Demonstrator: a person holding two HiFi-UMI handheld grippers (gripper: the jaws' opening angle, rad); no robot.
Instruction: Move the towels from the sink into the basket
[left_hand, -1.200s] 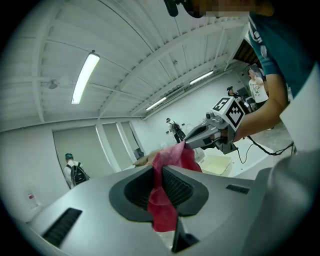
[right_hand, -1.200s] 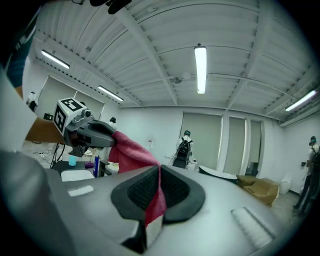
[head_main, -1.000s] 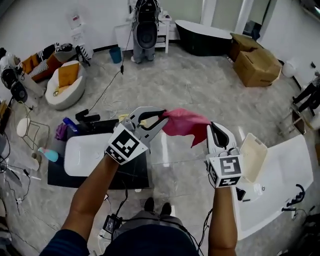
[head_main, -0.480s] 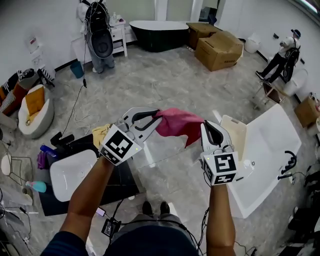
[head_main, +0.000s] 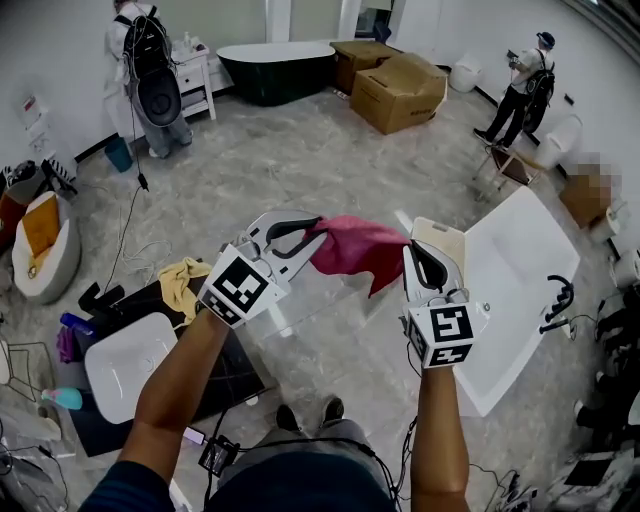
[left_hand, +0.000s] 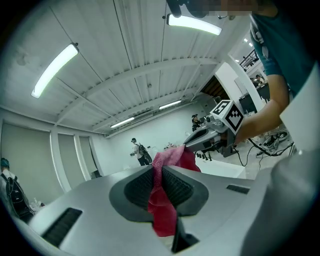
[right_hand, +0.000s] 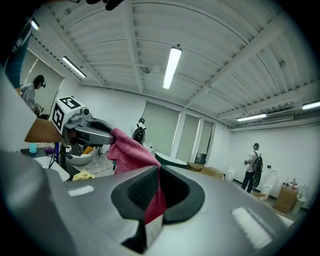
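left gripper (head_main: 318, 227), right gripper (head_main: 410, 250), level, clamping towel (head_main: 355, 245)

Pink towel (head_main: 355, 248) aloft (spread, sagging)

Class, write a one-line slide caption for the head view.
Left hand-held gripper and right hand-held gripper hold a red towel stretched between them.

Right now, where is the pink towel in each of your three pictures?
Head view: pink towel at centre, stretched between left gripper and right gripper.
Left gripper view: towel low centre, pinched in its jaws.
Right gripper view: towel centre-left, rising from its jaws.
Shared landmark: backpack-wearing person, top right in head view, left of centre in left gripper view, far right in right gripper view.
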